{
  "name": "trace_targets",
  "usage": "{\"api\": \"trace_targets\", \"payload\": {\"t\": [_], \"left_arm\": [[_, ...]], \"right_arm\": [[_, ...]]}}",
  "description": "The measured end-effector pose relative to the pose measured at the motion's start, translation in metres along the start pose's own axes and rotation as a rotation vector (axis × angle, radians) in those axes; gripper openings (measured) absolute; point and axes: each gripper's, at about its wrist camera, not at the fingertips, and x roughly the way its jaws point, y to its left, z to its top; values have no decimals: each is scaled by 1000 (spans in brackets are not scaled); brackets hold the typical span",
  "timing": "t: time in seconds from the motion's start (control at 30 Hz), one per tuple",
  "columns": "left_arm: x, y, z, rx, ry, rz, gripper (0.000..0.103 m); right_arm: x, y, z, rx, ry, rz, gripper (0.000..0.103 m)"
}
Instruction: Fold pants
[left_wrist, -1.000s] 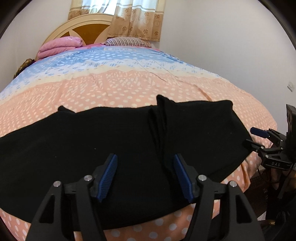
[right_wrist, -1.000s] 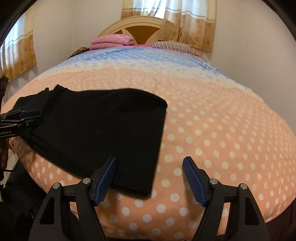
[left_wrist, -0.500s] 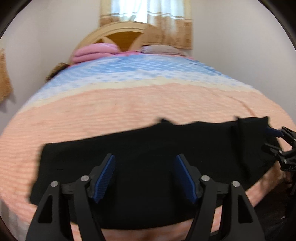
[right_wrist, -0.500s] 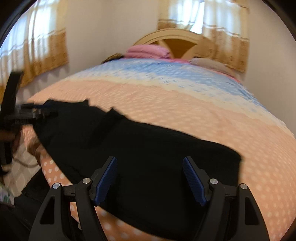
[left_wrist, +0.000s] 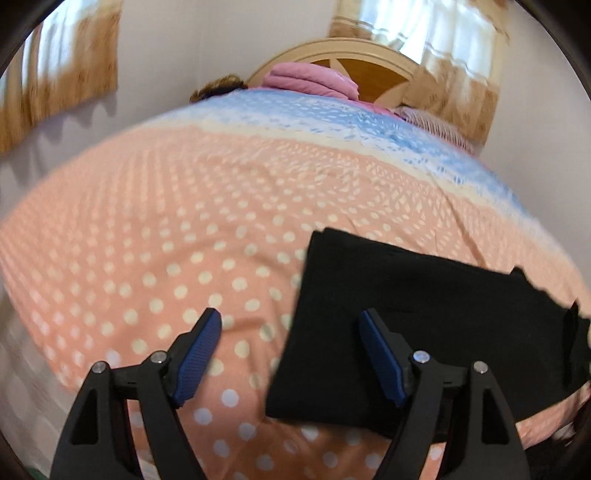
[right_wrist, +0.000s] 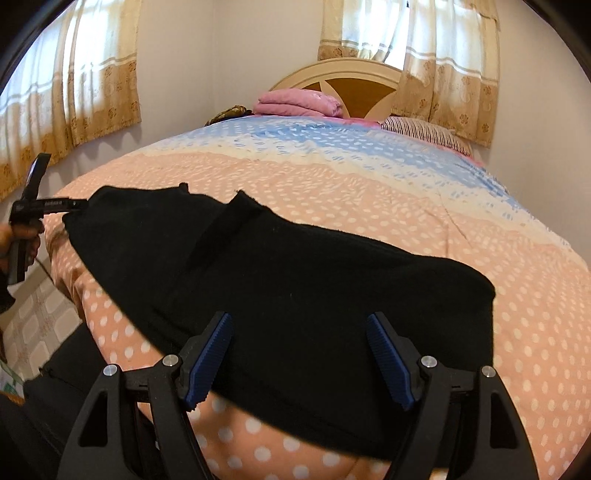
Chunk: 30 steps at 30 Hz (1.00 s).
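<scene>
The left tongs (left_wrist: 290, 354) hung spread wide above the bed (left_wrist: 155, 236), gripping nothing. The black pants (left_wrist: 424, 325) lay flat on the bed's near right part, their left edge between the tongs' blue pads (left_wrist: 199, 356). Pink bedding (left_wrist: 310, 79) sat by the headboard (left_wrist: 373, 74)

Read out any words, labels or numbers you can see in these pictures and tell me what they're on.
Light lettering on the side of the left gripper, seen in the right wrist view: too small and blurred to read.
Nothing readable on the black pants, the bedspread, the curtains, or the right gripper.
</scene>
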Motion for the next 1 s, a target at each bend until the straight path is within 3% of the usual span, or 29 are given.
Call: {"api": "trace_targets", "payload": {"t": [0.2,0.27,0.37,0.53,0.67,0.83,1.0], "left_arm": [[-1,-9,-8,-16,-19,-62,75],[1,-12,-9,-2,-12,-79,60],[0,-18,-9,2,-13,-75,53],[0,-18,-8,-6,-2,-53,52],[3,-11,-8,-29,4,-94,50],[-12,-13,-11,-20,-30,-89,27],[-23,-7,-9,-67,-57,-90,15]], "right_arm": [[1,16,-5,-60,-17,-1,77],[1,22,-7,-79,-21,3,77],[0,28,-11,-101,-26,3,76],[1,28,-12,-97,-22,10,77],[3,25,-13,-80,-19,14,77],[2,25,-14,-80,-27,14,77],[2,24,-16,-75,-27,15,77]]}}
